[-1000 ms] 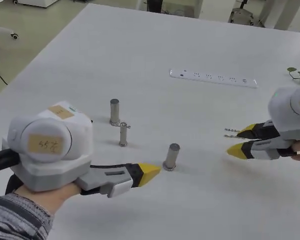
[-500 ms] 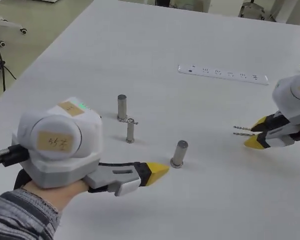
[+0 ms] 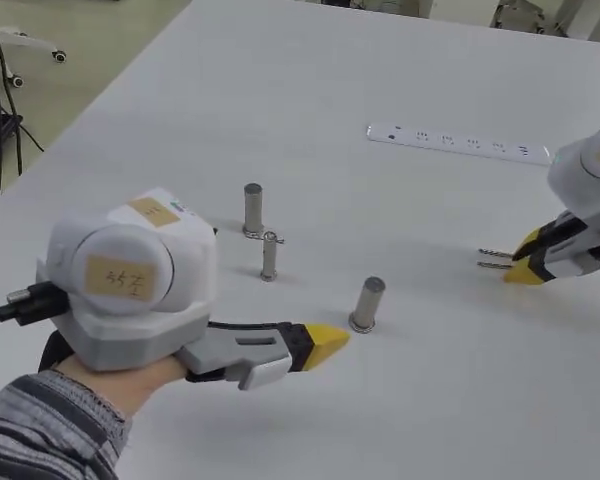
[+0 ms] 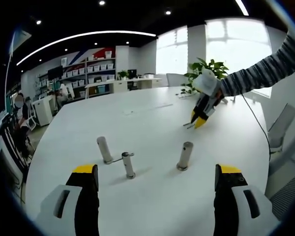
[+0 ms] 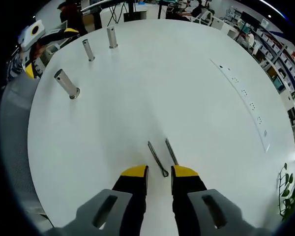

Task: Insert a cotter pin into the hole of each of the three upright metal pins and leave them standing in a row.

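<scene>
Right gripper (image 5: 160,173): jaws narrowly apart, low over the surface (image 3: 380,80). They straddle the loop end of one loose cotter, and a gap shows, so nothing looks pinched.
Left gripper (image 4: 157,172): jaws wide, holding nothing, just short of the near pin (image 3: 368,303).
Pins: three upright. The far pin (image 3: 253,208) and middle pin (image 3: 270,255) stand close together, and the near pin stands well apart from them.
Progress: the middle pin carries a fitted cotter (image 3: 277,238) through its head. The other two look bare, so two insertions seem left.
Loose cotters: two, (image 5: 157,158) and (image 5: 171,150), lie flat and just beside each other, well apart from the pins.
Risk, double pick: closing here could catch both cotters, since they lie so close.
Risk, slip: thin wire flat on a hard surface may skid or twist out of the jaws.
Risk, toppling: pushing a cotter sideways into an unsteadied pin could tip it, and the left gripper grips nothing.
Risk, aim: the holes are too small to see, so which way they face is unknown.
Risk, row: the near pin seems to stand off the line of the other two.
Around: a power strip (image 3: 460,143) beyond the pins and a plant (image 4: 206,73) at the surface's edge.
In the way: bare surface lies between the cotters and the pins, though the left gripper crowds the near pin.
</scene>
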Available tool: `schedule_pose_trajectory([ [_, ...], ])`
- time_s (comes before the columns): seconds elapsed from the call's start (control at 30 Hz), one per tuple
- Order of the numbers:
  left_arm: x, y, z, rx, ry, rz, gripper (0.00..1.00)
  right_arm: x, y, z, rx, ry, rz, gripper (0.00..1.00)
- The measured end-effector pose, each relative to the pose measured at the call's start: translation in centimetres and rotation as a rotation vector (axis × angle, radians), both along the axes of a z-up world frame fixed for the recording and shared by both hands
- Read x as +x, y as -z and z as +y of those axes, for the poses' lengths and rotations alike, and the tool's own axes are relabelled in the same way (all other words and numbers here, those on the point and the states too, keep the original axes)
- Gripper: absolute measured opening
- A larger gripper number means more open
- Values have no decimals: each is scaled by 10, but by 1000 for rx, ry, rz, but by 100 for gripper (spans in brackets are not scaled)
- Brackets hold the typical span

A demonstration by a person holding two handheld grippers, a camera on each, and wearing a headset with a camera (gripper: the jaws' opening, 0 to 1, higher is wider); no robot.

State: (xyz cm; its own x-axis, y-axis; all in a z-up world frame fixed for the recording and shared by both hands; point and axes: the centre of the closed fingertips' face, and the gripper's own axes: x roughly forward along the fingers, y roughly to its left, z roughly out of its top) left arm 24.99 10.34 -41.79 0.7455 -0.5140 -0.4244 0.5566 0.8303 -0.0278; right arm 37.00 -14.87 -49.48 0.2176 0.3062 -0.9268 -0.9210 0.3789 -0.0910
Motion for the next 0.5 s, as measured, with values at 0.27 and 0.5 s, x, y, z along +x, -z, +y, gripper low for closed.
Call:
schedule_pose_trajectory([
  [0.27, 0, 0, 1, -3, -2, 3, 97, -6, 2, 4, -18, -51, 63, 6],
  [0.5, -3, -3, -4, -22, 22, 4, 96, -11, 2, 7, -51, -93, 64, 2],
])
